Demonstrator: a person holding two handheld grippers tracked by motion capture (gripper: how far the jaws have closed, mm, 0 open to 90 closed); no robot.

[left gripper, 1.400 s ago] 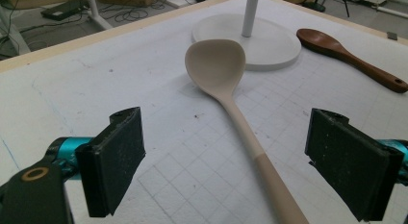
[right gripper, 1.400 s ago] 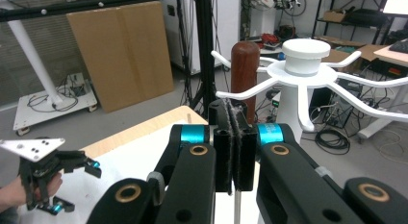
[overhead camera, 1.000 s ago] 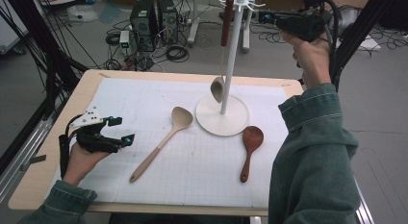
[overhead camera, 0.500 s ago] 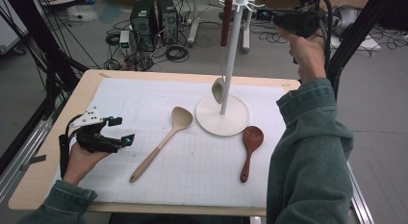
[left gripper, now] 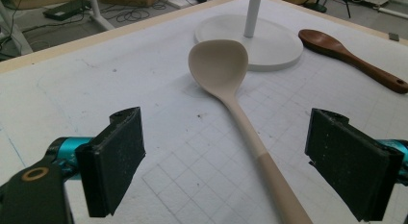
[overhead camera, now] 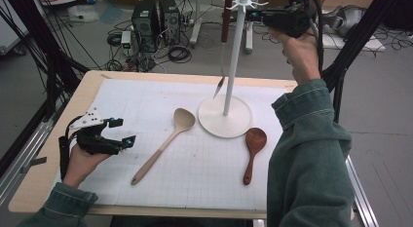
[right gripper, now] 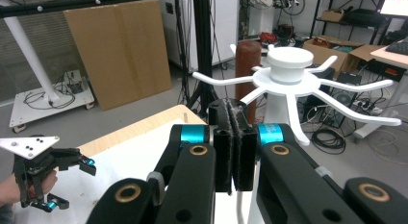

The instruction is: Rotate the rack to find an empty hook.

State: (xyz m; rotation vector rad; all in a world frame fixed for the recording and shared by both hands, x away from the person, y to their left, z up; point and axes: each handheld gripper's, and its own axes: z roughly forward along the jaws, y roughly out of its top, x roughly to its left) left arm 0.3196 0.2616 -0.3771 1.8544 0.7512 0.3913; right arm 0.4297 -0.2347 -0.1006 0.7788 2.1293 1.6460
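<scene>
The work in hand looks like hanging wooden spoons on the white stand (overhead camera: 229, 85), which serves as the landmark here. Judging by how things lie, one spoon is hung and two are left, so the job is about a third done.

Nearest the person, the left gripper (overhead camera: 114, 139) rests on the table (overhead camera: 44, 188), well to the left of the stand, its jaws wide open with nothing between them. In the left gripper view its pads (left gripper: 118, 154) frame the pale spoon (left gripper: 231, 99), which lies flat just left of the stand's round base (overhead camera: 225, 117), bowl close to the base and handle running back toward the person. The dark spoon (overhead camera: 253, 149) lies flat just right of the base, its bowl touching or nearly touching the rim.

Farther off, a hung spoon (overhead camera: 223, 47) dangles from a prong at the stand's top, bowl downward. The right gripper (right gripper: 234, 132) is up beside the spoked top (right gripper: 288, 72), jaws closed together and gripping nothing.

The next move probably calls for picking up one of the flat spoons by its handle and lifting it toward a free prong.

There are no containers here; the stand is the only holder, carrying one spoon.
</scene>
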